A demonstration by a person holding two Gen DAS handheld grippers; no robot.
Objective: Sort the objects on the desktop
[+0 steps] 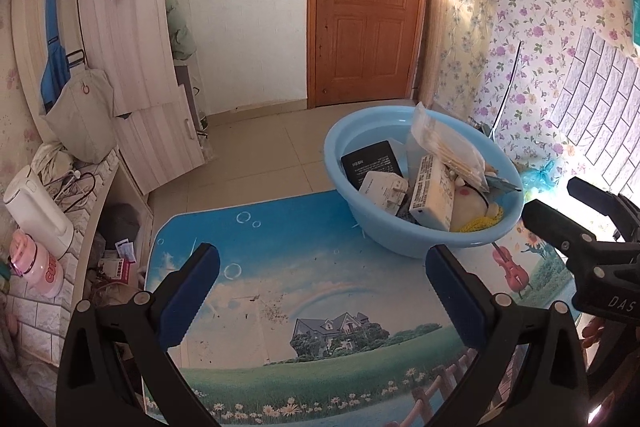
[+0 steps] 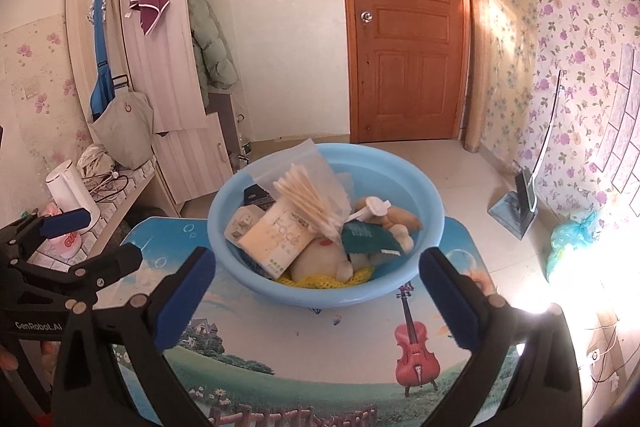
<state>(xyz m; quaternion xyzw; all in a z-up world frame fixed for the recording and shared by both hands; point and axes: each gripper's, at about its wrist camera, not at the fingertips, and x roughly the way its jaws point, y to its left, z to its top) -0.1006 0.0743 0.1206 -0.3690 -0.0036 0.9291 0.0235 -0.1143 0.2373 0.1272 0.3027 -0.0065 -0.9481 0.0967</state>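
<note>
The blue basin (image 2: 326, 223), filled with sorted objects including a cotton-swab bag (image 2: 310, 195), is seen at the far side of the surface (image 2: 360, 359). Both the left gripper (image 1: 322, 291) and right gripper (image 2: 316, 299) are shown with jaws wide and empty.

The left wrist view looked forward and downward along its own fingers (image 1: 192, 291) over the table (image 1: 280, 287), from near its front edge and left of centre, so that the basin (image 1: 348, 171) lay ahead to the right. At its right edge stood the right gripper (image 1: 560, 203). The right wrist view looked the same way, also tilted down, from further right, so the basin (image 2: 400, 291) sat almost straight ahead and close. The left gripper (image 2: 100, 239) showed at its left edge. Both views shared the table (image 2: 340, 359), the basin with its contents, the door (image 1: 368, 7) behind it, the wardrobe (image 1: 128, 67) and the flowered wall (image 1: 540, 27).
</note>
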